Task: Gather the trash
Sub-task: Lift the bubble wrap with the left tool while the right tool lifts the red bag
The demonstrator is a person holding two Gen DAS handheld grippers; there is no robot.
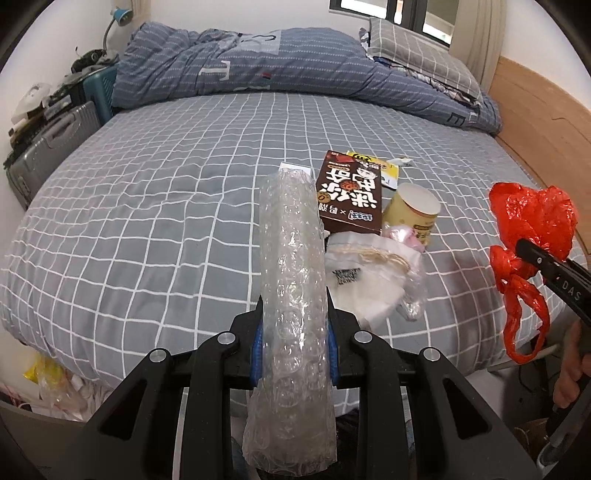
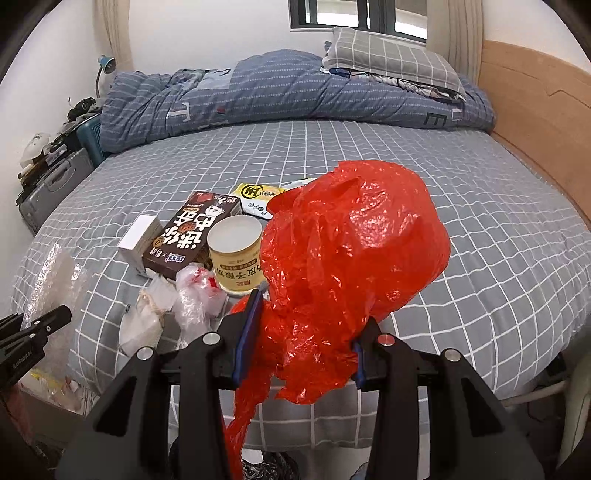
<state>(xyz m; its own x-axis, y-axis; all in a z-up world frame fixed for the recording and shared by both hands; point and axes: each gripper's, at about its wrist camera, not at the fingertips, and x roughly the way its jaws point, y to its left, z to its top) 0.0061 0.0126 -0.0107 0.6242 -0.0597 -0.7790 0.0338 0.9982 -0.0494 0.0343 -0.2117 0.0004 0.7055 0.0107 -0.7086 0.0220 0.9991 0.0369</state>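
Trash pile (image 2: 207, 258) on the bed (image 1: 147, 221), brown box (image 1: 349, 197), yellow cup (image 1: 413, 212) at its 3 o'clock, left gripper (image 1: 294, 354) grasping bubble wrap roll (image 1: 291, 295), right gripper (image 2: 301, 339) clenched on red plastic bag (image 2: 354, 258)

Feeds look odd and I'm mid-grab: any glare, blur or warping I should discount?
Left wrist view: sharp, fisheye bends the bed grid; bubble wrap fills the center, its sheen mild; window blown out. Right wrist view: red bag shows specular glints and blocks the middle; cup text still legible; corners vignetted black.
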